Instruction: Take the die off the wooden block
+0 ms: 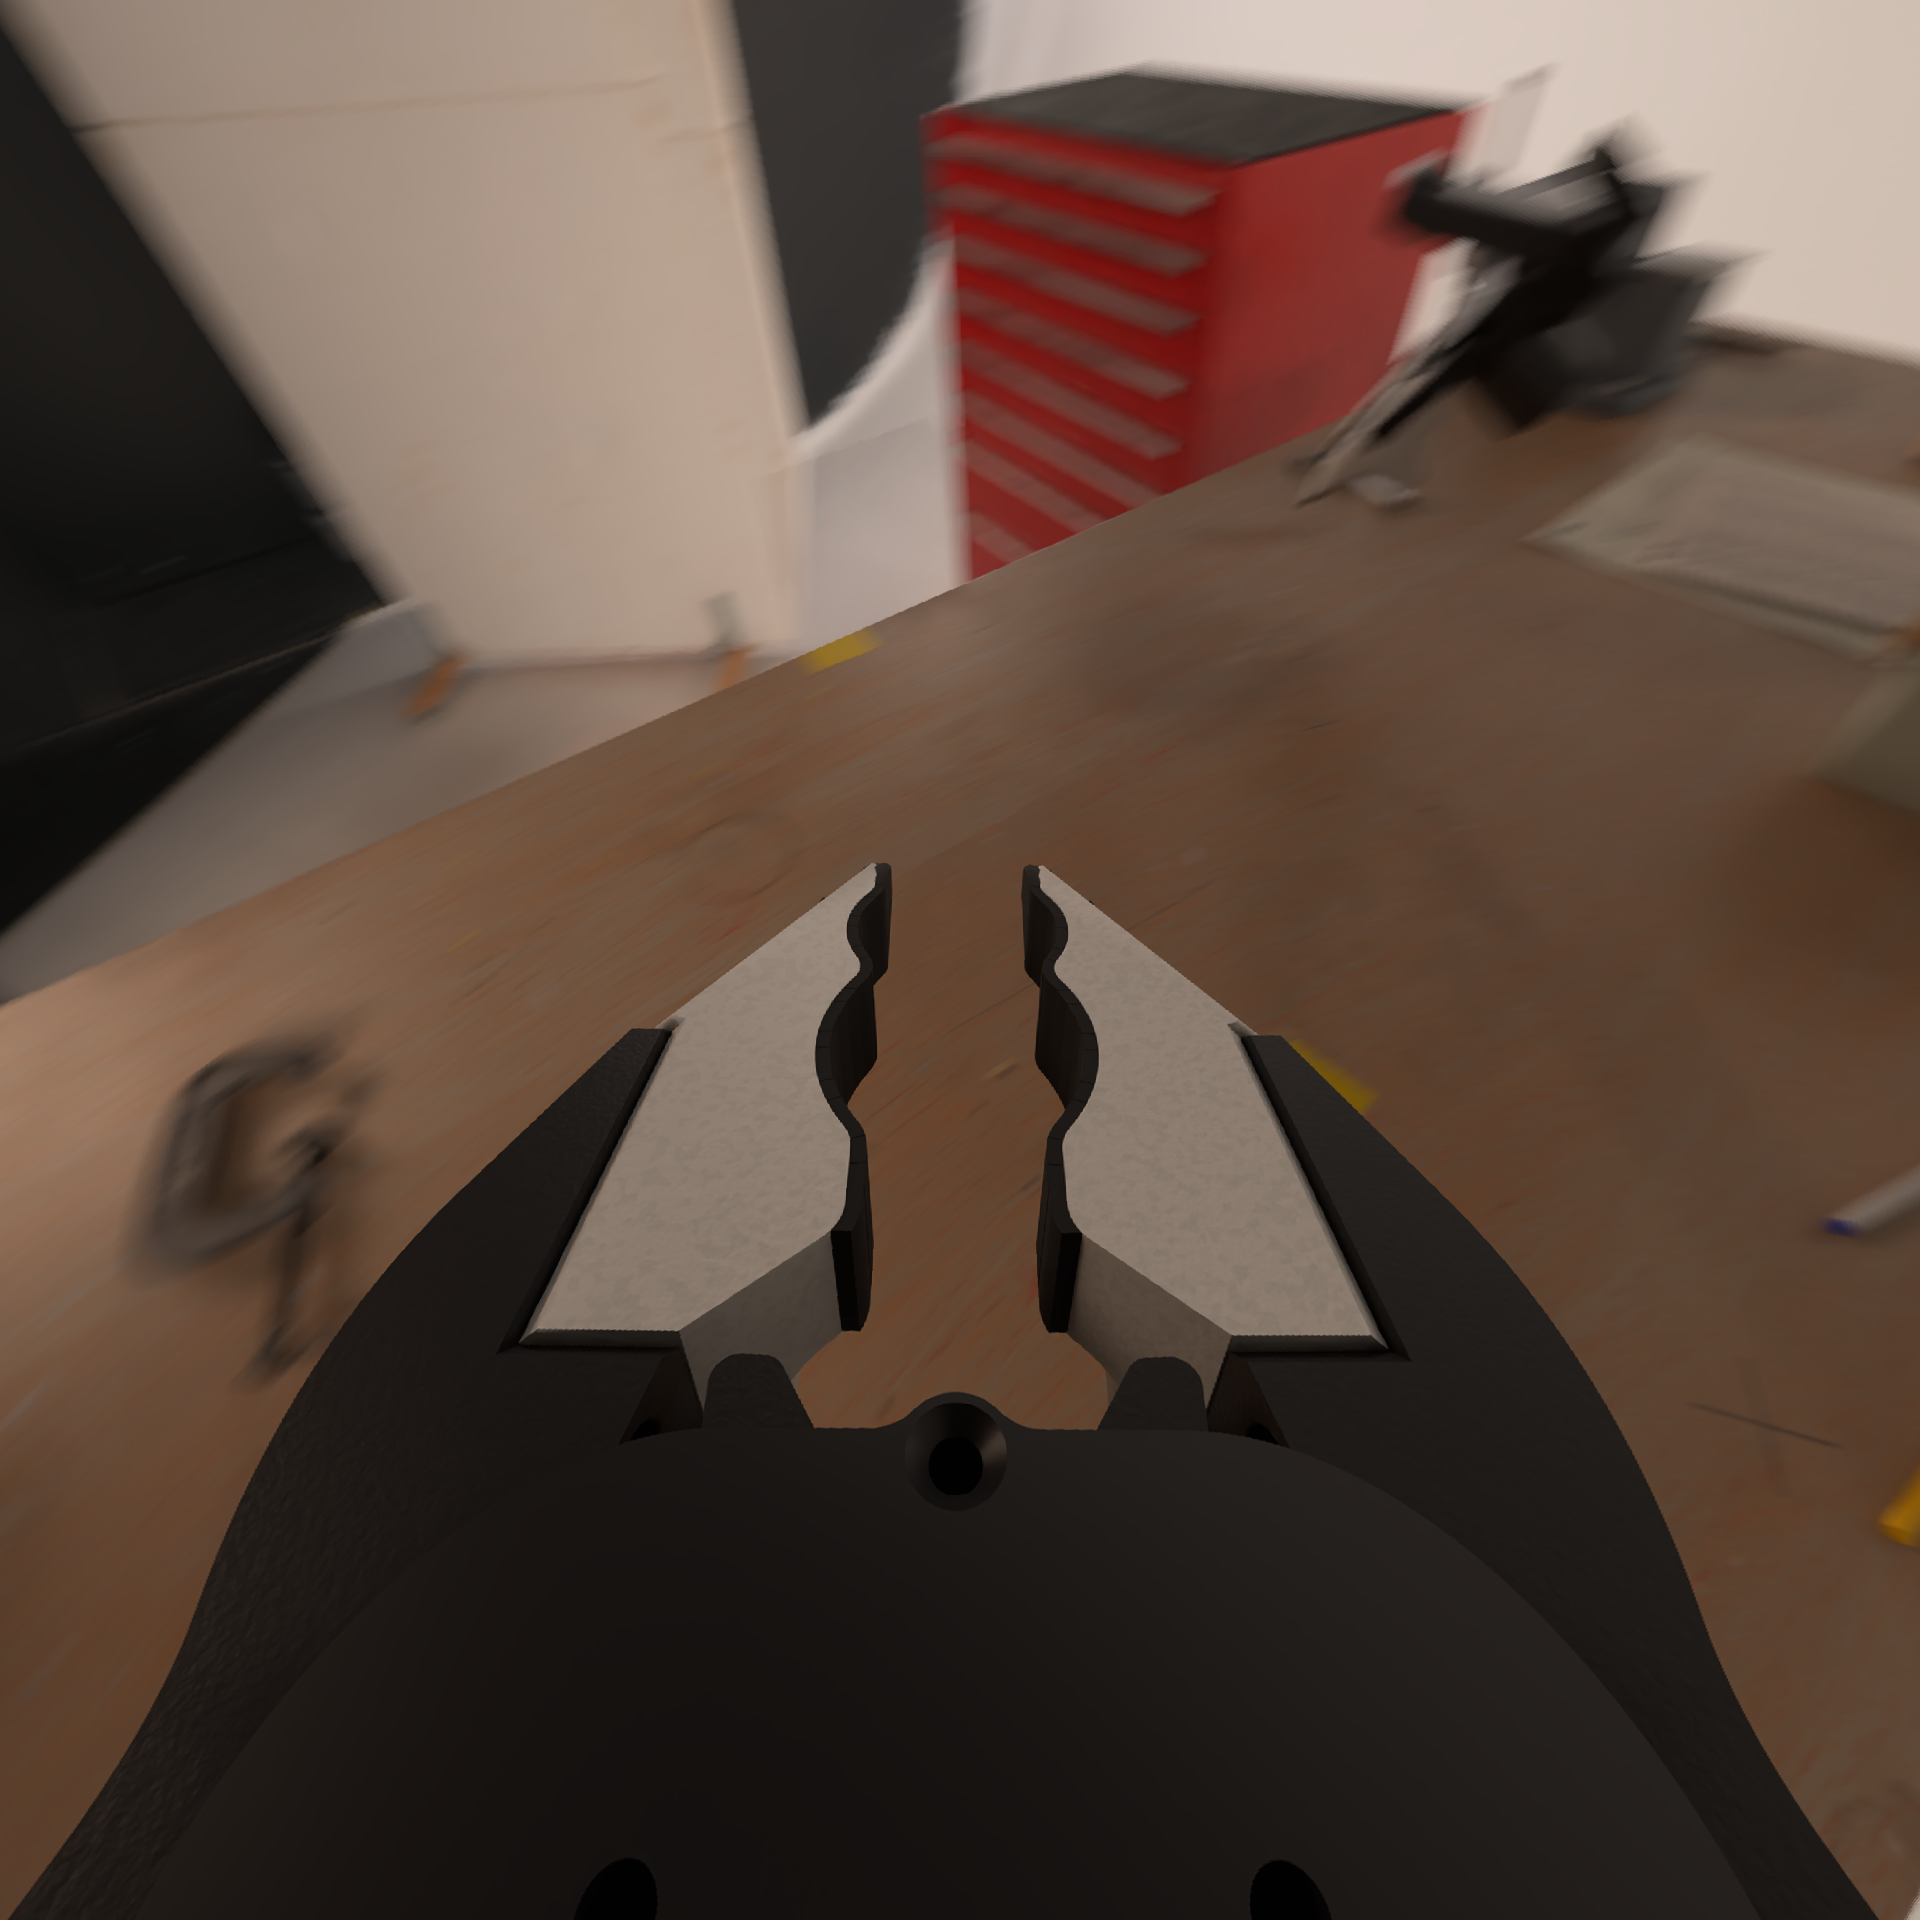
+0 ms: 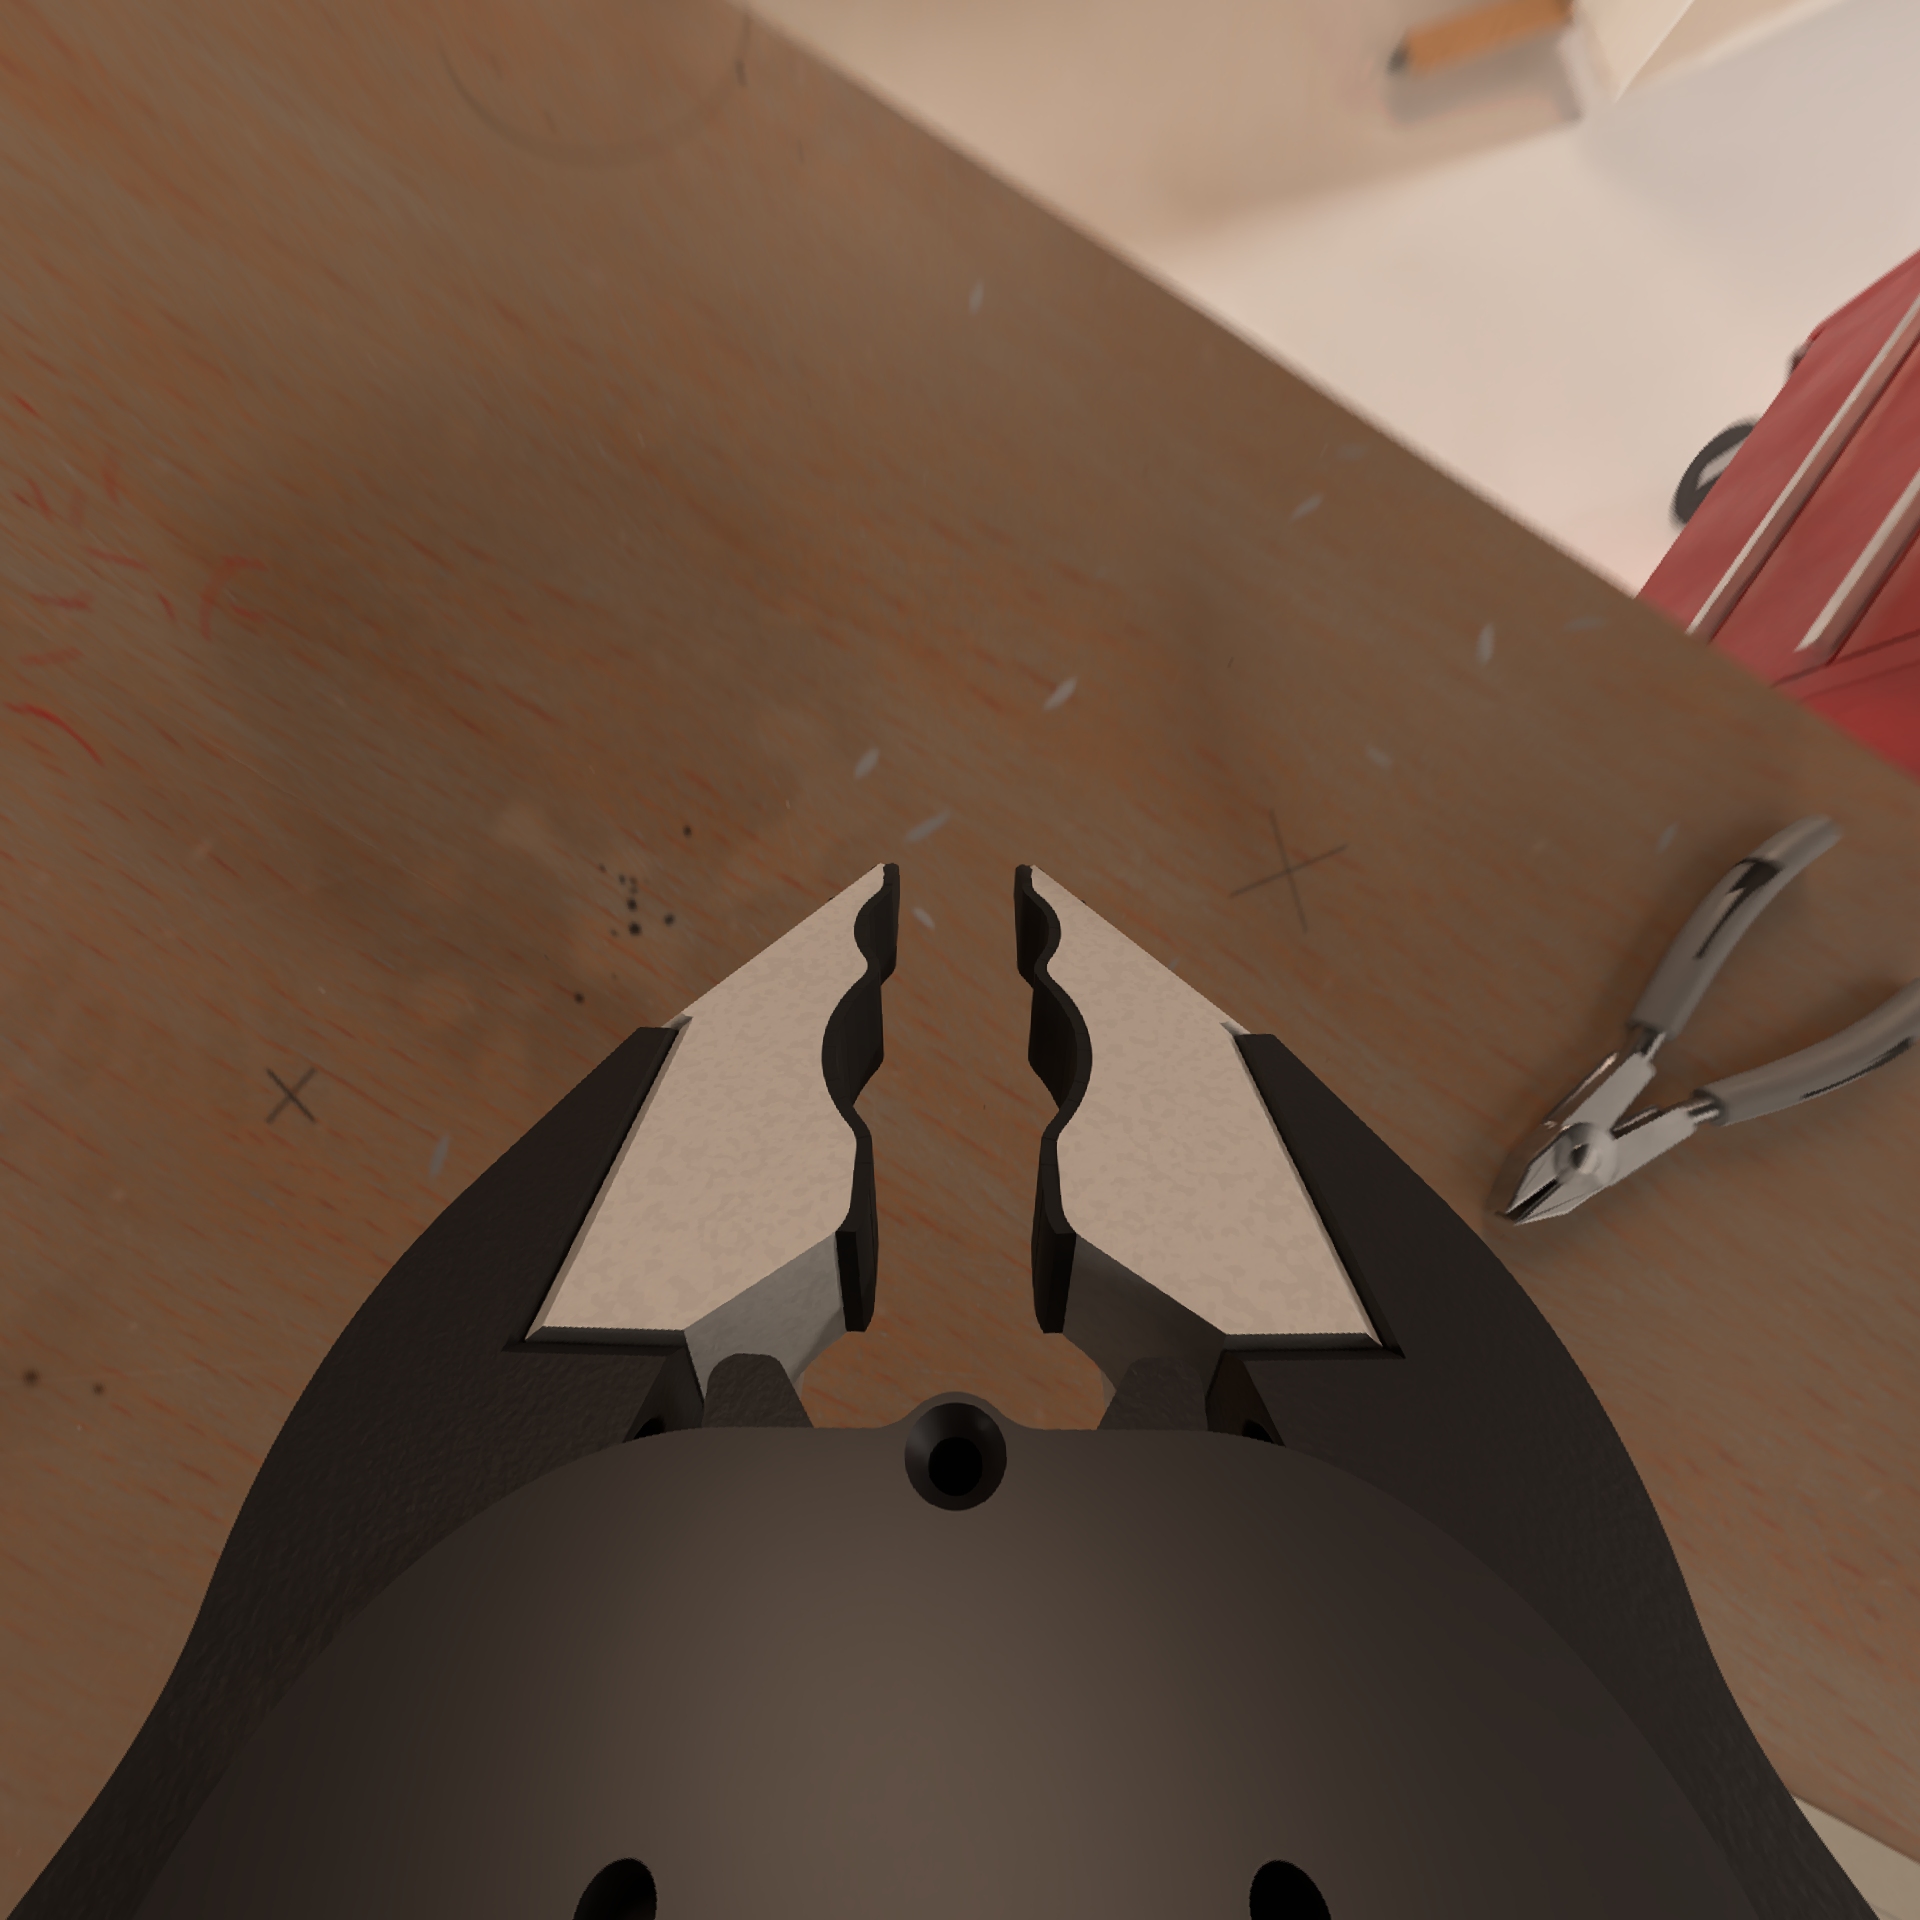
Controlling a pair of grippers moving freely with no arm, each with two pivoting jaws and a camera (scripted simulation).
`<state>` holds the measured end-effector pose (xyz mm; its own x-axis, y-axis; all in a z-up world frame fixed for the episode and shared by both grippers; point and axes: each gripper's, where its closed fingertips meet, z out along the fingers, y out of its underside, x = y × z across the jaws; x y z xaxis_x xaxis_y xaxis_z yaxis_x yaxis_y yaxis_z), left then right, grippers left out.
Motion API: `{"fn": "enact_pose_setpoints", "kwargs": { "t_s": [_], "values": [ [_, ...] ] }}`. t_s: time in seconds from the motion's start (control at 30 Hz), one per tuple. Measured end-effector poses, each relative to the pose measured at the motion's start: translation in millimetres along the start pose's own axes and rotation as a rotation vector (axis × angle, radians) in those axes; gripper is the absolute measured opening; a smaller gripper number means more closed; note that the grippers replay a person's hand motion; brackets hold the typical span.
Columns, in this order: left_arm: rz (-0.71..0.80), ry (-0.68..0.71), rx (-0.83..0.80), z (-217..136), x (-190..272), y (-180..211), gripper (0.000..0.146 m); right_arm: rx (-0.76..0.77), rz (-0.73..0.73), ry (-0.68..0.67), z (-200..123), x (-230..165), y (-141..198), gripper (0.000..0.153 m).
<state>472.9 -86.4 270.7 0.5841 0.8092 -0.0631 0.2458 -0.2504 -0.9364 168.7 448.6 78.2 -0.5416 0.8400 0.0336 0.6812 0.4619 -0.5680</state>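
Neither the die nor the wooden block shows clearly in either view. My left gripper [image 1: 956,883] is open and empty, its jaws a narrow gap apart above the brown table [image 1: 1195,831]; this view is blurred. My right gripper [image 2: 956,883] is open and empty too, pointing down at bare table [image 2: 520,520]. A blurred black device [image 1: 1538,270] stands at the table's far right edge in the left wrist view; I cannot tell what it is. A pale shape [image 1: 1881,748] at the right edge is too blurred to identify.
Grey-handled cutters [image 2: 1704,1049] lie to the right of my right gripper near the table edge. A red drawer cabinet [image 1: 1143,312] stands beyond the table and also shows in the right wrist view [image 2: 1829,540]. A grey mat [image 1: 1745,540], a pen [image 1: 1881,1205] and a blurred dark object [image 1: 249,1153] lie on the table.
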Motion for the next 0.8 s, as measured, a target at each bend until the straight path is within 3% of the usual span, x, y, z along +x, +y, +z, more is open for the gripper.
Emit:
{"fn": "enact_pose_setpoints", "kwargs": {
  "t_s": [0.17,0.23,0.3,0.4,0.53,0.8],
  "values": [
    [-0.135,-0.485,-0.282,-107.6,-96.6,73.7,0.025,0.176,-0.019,0.025,-28.5,-10.2,-35.4,0.022],
    [-0.223,-0.571,-0.412,-139.0,-120.3,115.9,0.024,0.220,-0.036,0.028,-36.7,-20.4,-47.8,0.022],
    [-0.373,-0.557,-0.491,-151.8,-133.3,152.3,0.023,0.248,-0.059,0.028,-44.6,-35.1,-59.5,0.022],
    [-0.593,-0.491,-0.546,-150.2,-148.0,195.0,0.019,0.300,-0.118,0.000,-57.9,-69.7,-79.6,0.022],
    [-0.734,-0.509,-0.662,-143.8,-166.3,241.3,0.016,0.367,-0.222,-0.030,-74.1,-120.8,-101.7,0.022],
    [-0.813,-0.499,-0.632,-89.9,-193.3,263.9,0.020,0.313,-0.339,-0.008,-73.0,-159.7,-104.6,0.022]
  ]
}}
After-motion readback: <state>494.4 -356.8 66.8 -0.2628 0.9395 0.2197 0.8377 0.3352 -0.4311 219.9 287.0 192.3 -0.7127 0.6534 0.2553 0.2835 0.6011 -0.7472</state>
